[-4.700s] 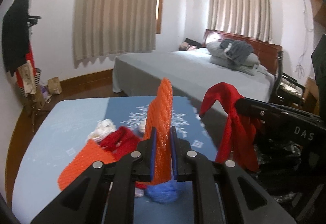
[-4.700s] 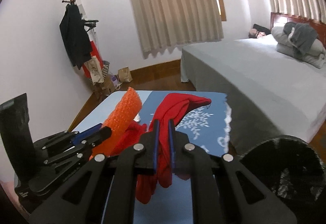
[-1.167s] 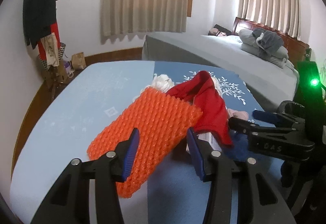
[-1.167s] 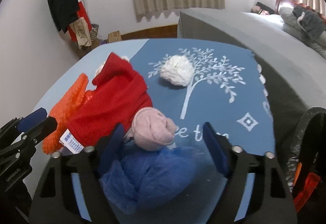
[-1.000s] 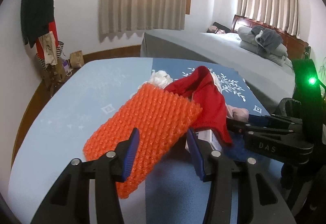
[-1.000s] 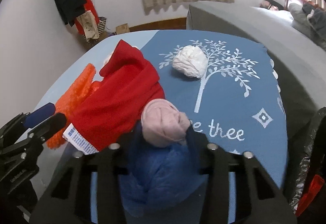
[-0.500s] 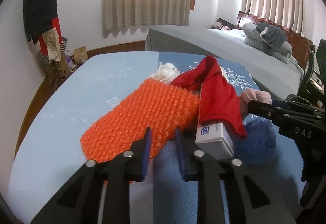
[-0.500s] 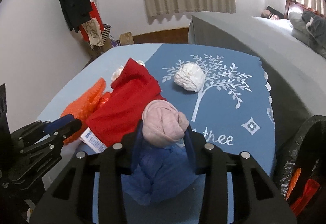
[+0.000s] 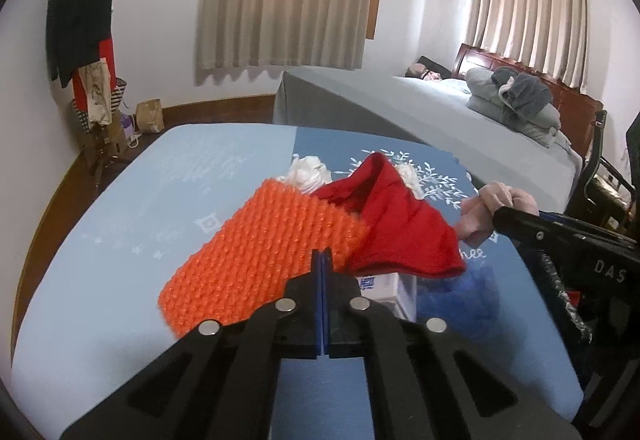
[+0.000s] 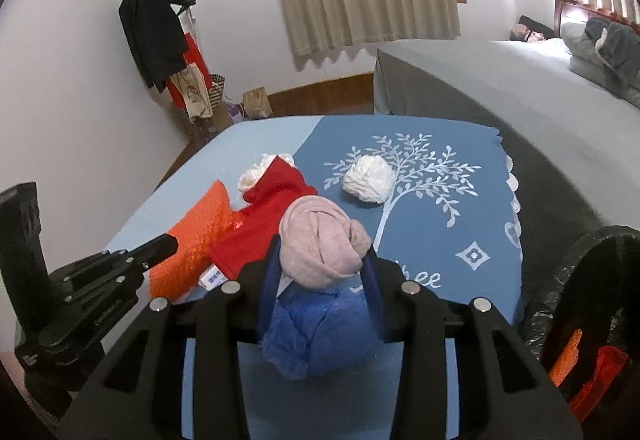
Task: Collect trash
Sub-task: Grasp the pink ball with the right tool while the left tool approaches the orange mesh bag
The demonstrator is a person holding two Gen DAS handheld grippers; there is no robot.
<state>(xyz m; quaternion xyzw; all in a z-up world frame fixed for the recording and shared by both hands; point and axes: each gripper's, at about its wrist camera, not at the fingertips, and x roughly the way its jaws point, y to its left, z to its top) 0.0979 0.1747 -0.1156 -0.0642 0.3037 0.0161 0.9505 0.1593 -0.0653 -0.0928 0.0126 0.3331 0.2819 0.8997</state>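
On the blue tablecloth lies an orange bubble-wrap sheet. My left gripper is shut on its near edge; the right wrist view shows that gripper from the side on the sheet. A red cloth is draped over a white labelled box just right of the sheet. My right gripper is shut on a pink wad with a blue crumpled wad beneath it, both lifted off the cloth.
Two white paper wads lie farther back on the table. A black bin bag with orange and red scraps inside stands at the table's right edge. A grey bed lies beyond, and a coat rack stands at the left wall.
The left jaws have closed from wide apart onto the near edge of the orange sheet. The right gripper has risen with the pink and blue wads in it.
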